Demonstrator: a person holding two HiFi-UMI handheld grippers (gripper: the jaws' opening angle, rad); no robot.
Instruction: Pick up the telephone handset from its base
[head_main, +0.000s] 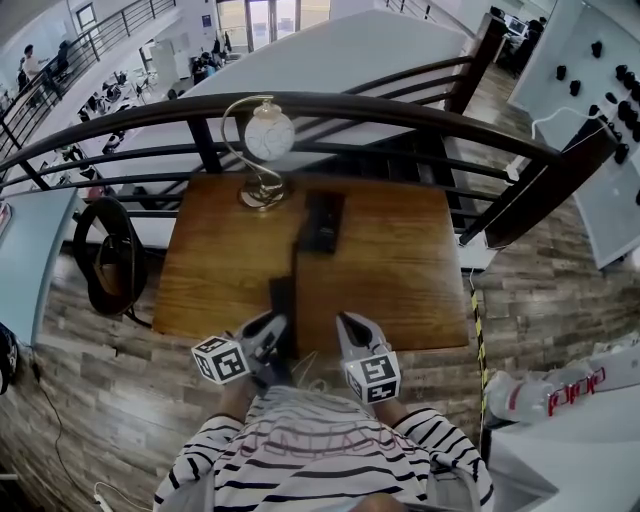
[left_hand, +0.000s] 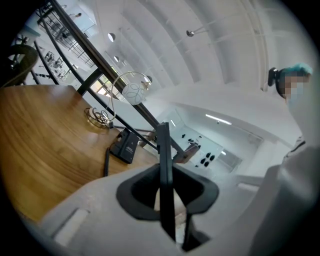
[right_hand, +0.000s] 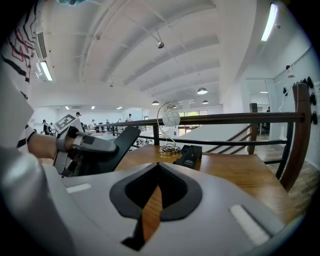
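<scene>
The black handset (head_main: 282, 297) is off its base and clamped in my left gripper (head_main: 272, 332), just above the near edge of the wooden table (head_main: 400, 270). In the left gripper view the handset (left_hand: 163, 150) stands edge-on between the jaws. From the right gripper view the handset (right_hand: 122, 142) juts out of the left gripper (right_hand: 82, 145). The black telephone base (head_main: 322, 222) sits at the table's middle back, and its dark cord (left_hand: 106, 162) trails toward me. My right gripper (head_main: 352, 328) hovers beside the left one, shut and empty.
A globe lamp (head_main: 266, 140) on a brass stand rises left of the base (left_hand: 125, 146). A dark curved railing (head_main: 400, 108) runs just behind the table. A dark round chair (head_main: 108, 255) stands to the left, and a white machine part (head_main: 560, 390) lies on the floor at the right.
</scene>
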